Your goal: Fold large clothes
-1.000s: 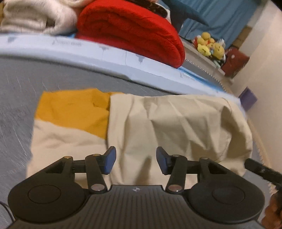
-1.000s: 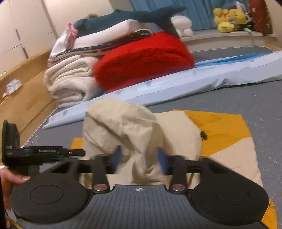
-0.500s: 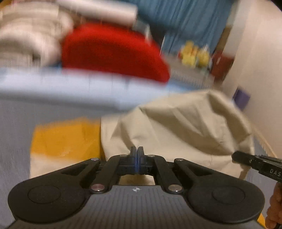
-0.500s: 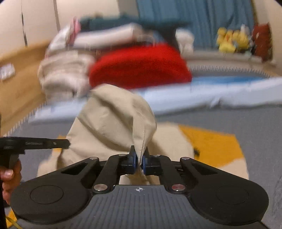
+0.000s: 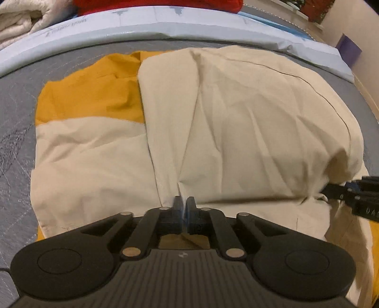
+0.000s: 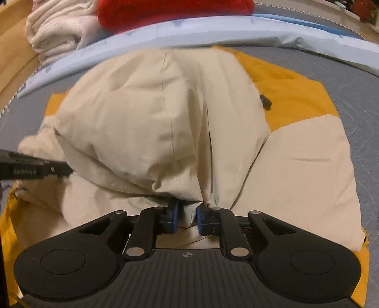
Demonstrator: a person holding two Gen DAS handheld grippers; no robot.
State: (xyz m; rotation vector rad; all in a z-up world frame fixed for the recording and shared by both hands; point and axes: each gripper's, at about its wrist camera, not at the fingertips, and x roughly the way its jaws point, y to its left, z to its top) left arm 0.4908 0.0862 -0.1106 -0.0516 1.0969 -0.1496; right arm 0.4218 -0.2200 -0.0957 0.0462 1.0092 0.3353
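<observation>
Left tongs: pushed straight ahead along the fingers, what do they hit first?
The left tongs are already shut on the cream flap of the jacket. Straight on, they would just push into more of that flap; the blue sheet lies well beyond. Depth is unclear.

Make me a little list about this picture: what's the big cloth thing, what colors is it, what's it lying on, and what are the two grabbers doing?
garment: jacket, partly folded over itself
colors: cream, with mustard-yellow panels
lying on: grey quilted mattress
left gripper: shut on a cream fold at the near edge
right gripper: shut on a bunched cream fold
small part: black toggle on the yellow panel
behind: light blue sheet, white blanket, red blanket
</observation>
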